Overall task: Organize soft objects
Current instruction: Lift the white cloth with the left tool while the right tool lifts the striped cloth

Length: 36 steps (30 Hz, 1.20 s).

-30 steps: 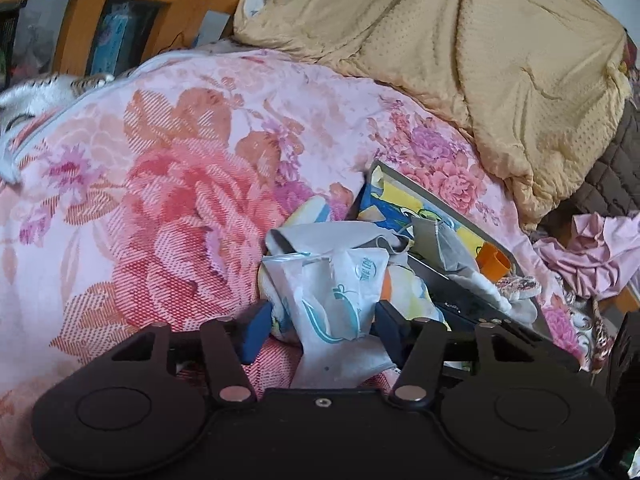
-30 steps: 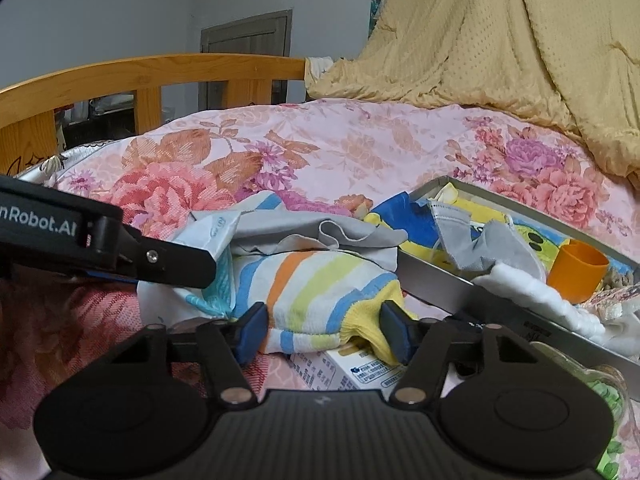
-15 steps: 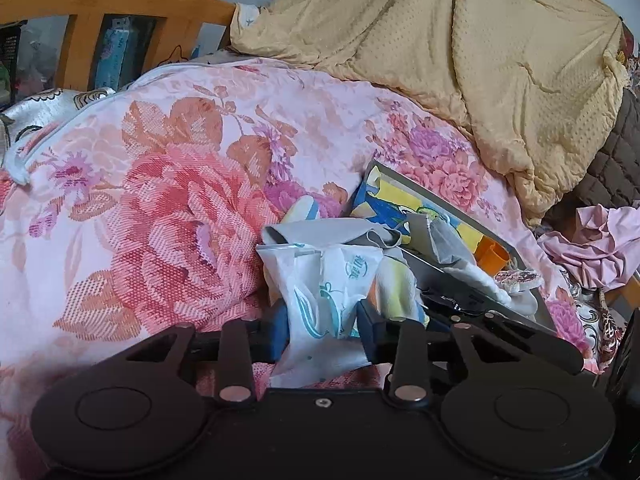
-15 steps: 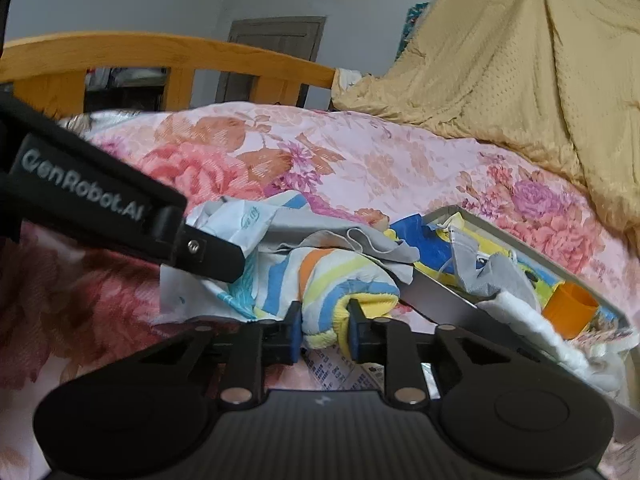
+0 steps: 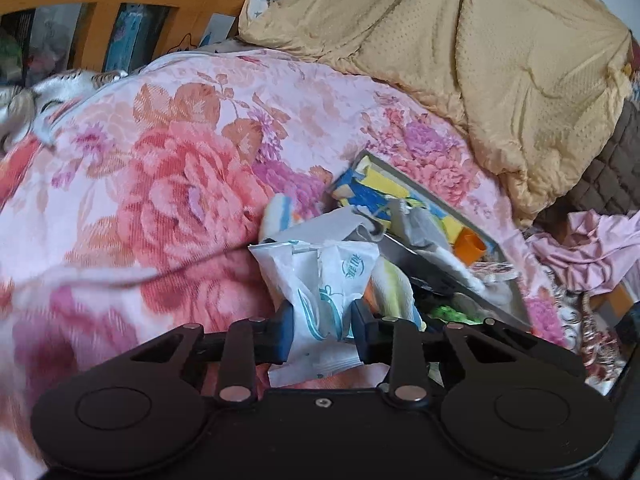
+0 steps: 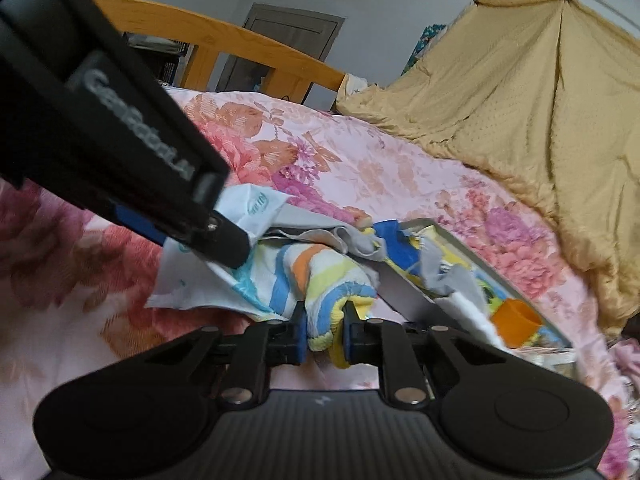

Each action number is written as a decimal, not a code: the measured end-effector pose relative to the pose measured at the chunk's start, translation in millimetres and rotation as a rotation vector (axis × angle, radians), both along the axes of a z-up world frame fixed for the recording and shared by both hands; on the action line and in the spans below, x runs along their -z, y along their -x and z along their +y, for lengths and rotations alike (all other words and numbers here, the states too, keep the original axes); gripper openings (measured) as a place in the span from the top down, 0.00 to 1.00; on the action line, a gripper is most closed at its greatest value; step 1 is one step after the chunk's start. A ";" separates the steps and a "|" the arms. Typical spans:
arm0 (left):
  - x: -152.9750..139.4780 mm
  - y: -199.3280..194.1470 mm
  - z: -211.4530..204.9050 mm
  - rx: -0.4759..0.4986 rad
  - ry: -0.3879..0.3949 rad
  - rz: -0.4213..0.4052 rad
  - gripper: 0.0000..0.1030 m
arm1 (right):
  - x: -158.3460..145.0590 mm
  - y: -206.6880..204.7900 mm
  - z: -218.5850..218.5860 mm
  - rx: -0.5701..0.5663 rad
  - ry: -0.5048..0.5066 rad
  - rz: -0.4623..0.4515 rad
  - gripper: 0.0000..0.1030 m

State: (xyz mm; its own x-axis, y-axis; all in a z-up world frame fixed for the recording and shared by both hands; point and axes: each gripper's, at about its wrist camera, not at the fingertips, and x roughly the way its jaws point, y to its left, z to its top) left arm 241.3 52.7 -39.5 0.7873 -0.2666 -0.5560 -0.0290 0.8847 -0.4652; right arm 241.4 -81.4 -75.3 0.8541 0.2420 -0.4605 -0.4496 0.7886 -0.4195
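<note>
Left hand-held gripper (image 5: pixel 322 326), bottom centre of the left wrist view, blue pads pinching the white printed tissue pack (image 5: pixel 324 276); pack crumpled, sticking up between the pads, lower flap trailing toward the gripper body. Right hand-held gripper (image 6: pixel 323 338), bottom centre of its view, pads pressed onto the yellow-edged end of the striped towel (image 6: pixel 316 280), which bunches upward just beyond the fingers. Towel and pack touch, both on the floral quilt (image 5: pixel 160 184) of the bed, mid-frame; a grey cloth (image 6: pixel 320 234) drapes over the towel and onto the metal tray (image 6: pixel 408 292). Tray's near rim runs diagonally just right of the towel, touching or nearly so; an orange cup (image 6: pixel 516 318) sits in it at lower right. Open quilt fills the left and upper centre of both views. Tan blanket (image 5: pixel 480 60) heaped upper right, wooden bed rail (image 6: pixel 224 48) upper left. In the right view the left gripper's black arm crosses the upper left, its tip on the pack, crowding that side. Versus one second ago: both grippers were spread wide around their items, now closed on them; since half a second ago the towel and pack look raised and the right view has tilted.
</note>
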 end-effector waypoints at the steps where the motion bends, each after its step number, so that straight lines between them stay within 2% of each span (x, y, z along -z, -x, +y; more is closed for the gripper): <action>1: -0.9 5.9 -1.8 0.003 0.006 -0.002 0.69 | -1.9 4.0 -1.7 0.003 0.004 -0.005 0.83; 7: -9.3 40.9 -10.4 0.009 0.037 -0.020 0.69 | -15.9 30.9 -13.3 0.008 0.041 -0.066 0.83; 18: -32.4 72.8 -23.4 0.011 0.016 -0.058 0.70 | -46.8 60.7 -54.7 0.074 -0.022 -0.066 0.83; 22: -39.8 79.7 -27.7 0.009 0.014 -0.071 0.70 | -58.3 73.9 -70.0 0.094 -0.032 -0.106 0.83; 28: -46.0 81.5 -38.5 0.020 0.004 -0.077 0.70 | -73.9 75.0 -89.9 0.136 -0.087 -0.140 0.83; 36: -59.1 58.9 -59.4 0.049 -0.020 -0.099 0.70 | -93.5 62.7 -115.8 0.154 -0.145 -0.179 0.83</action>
